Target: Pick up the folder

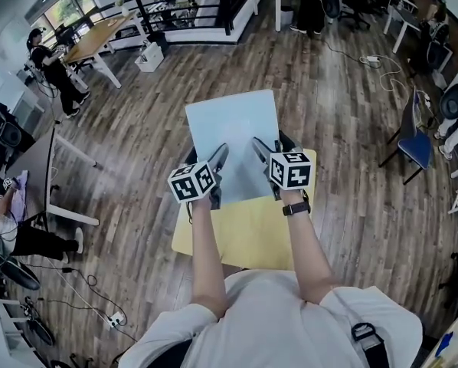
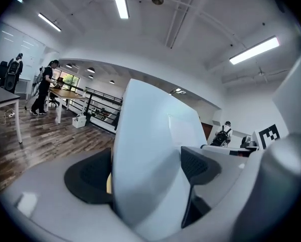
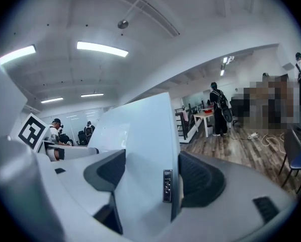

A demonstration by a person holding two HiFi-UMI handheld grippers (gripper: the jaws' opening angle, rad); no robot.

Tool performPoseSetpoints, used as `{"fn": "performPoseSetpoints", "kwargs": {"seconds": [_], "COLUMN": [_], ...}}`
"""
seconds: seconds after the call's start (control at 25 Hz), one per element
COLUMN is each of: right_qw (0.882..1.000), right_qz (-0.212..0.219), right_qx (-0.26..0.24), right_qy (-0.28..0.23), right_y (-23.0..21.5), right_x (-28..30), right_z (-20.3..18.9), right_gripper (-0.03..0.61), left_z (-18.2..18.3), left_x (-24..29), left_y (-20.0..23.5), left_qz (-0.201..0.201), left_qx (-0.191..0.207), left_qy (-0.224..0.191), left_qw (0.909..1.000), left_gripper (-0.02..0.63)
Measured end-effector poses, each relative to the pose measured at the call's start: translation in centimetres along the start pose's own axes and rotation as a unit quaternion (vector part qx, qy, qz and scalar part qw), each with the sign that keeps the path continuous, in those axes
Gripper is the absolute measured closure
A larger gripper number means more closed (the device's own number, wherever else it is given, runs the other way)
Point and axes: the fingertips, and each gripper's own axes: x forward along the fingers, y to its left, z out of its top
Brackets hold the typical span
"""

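A pale blue folder (image 1: pixel 234 136) is held up off the yellow table (image 1: pixel 244 232), tilted away from me. My left gripper (image 1: pixel 217 159) is shut on its left edge and my right gripper (image 1: pixel 261 153) is shut on its right edge. In the left gripper view the folder (image 2: pixel 150 150) fills the gap between the two dark pads (image 2: pixel 90 178). The right gripper view shows the folder (image 3: pixel 140 150) clamped between its pads (image 3: pixel 203 180), with a small metal clip part (image 3: pixel 167 185) on the folder's edge.
The small yellow table stands on a wooden floor (image 1: pixel 344 129). A blue chair (image 1: pixel 414 146) is to the right. Desks (image 1: pixel 99 41) and people (image 1: pixel 57 71) are at the far left. Cables (image 1: pixel 83 290) lie on the floor at lower left.
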Motion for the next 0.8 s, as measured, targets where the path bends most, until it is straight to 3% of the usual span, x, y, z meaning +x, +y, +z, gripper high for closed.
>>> {"fn": "performPoseSetpoints", "kwargs": {"seconds": [0.48, 0.8], "right_qw": [0.996, 0.993], "right_qz": [-0.005, -0.011], "right_qx": [-0.045, -0.067], "right_qy": [-0.079, -0.100], "right_y": [2.0, 2.5], "right_x": [-3.0, -4.4], "right_z": [6.7, 7.7], "right_gripper": [0.273, 0.273], "left_z": [6.2, 7.0], "left_x": [-3.0, -4.0], "left_y": [-2.7, -3.6], "left_qz": [-0.010, -0.022], "left_qx": [0.035, 0.053], "left_qy": [-0.078, -0.096], "left_qw": [0.9963, 0.9937], "left_gripper": [0.193, 0.193]}}
